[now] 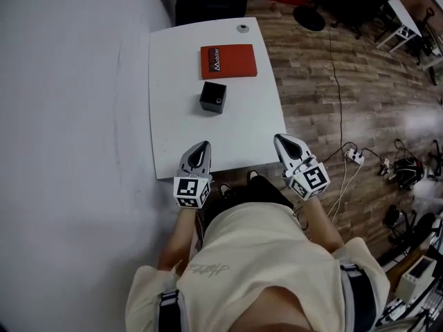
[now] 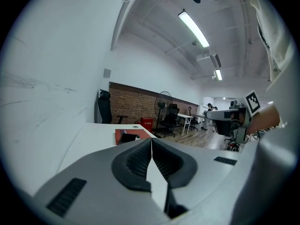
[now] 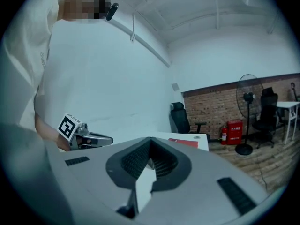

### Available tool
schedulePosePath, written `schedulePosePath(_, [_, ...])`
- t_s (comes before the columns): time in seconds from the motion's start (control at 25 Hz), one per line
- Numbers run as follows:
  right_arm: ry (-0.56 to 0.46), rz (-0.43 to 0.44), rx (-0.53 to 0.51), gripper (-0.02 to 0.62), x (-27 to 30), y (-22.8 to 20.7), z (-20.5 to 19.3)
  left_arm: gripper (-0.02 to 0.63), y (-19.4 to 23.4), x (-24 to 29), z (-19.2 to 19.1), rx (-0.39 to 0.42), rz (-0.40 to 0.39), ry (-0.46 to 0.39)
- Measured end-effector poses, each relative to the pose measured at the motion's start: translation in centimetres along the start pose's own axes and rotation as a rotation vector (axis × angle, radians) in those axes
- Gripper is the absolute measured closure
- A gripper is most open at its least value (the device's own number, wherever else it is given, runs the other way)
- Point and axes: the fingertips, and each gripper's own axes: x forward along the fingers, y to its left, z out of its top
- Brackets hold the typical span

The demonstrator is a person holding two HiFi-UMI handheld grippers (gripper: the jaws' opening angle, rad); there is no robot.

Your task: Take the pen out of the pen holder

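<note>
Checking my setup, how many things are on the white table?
3: a black pen holder centrally, a red book behind it, a small grey disc at the far edge.

A person's left gripper (image 1: pixel 202 147) hangs over the near edge of a white table (image 1: pixel 173 116), at 6 o'clock from a black pen holder (image 1: pixel 212 97). The right gripper (image 1: pixel 284 141) is at 4 o'clock, a red book (image 1: pixel 228 61) at 1 o'clock.
</note>
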Motion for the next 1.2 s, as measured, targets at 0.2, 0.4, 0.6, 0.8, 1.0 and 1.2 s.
schedulePosePath(0.2, [0.008,-0.028,0.008,0.589,1.0,-1.8,-0.8,0.588,1.2,2.7,0.0,0.009,-0.017,0.015])
schedulePosePath(0.4, [0.002,0.017,-0.013,0.589,3.6,-3.9,-0.9,0.588,1.8,5.6,0.2,0.018,-0.002,0.052])
schedulePosePath(0.6, [-0.03,0.063,-0.01,0.589,6.7,-6.9,-0.2,0.586,2.7,8.6,-0.3,0.026,0.005,0.083])
schedulePosePath(0.8, [-0.031,0.108,-0.027,0.589,8.7,-8.9,-0.1,0.586,3.8,11.1,-0.8,0.031,0.041,0.098])
schedulePosePath(1.0, [-0.013,0.127,-0.019,0.589,9.0,-9.5,-0.2,0.586,3.6,12.5,-0.5,0.043,0.035,0.102])
schedulePosePath(1.2, [0.011,0.114,-0.006,0.589,9.0,-9.5,-0.7,0.584,3.6,13.9,-0.6,0.047,0.009,0.122])
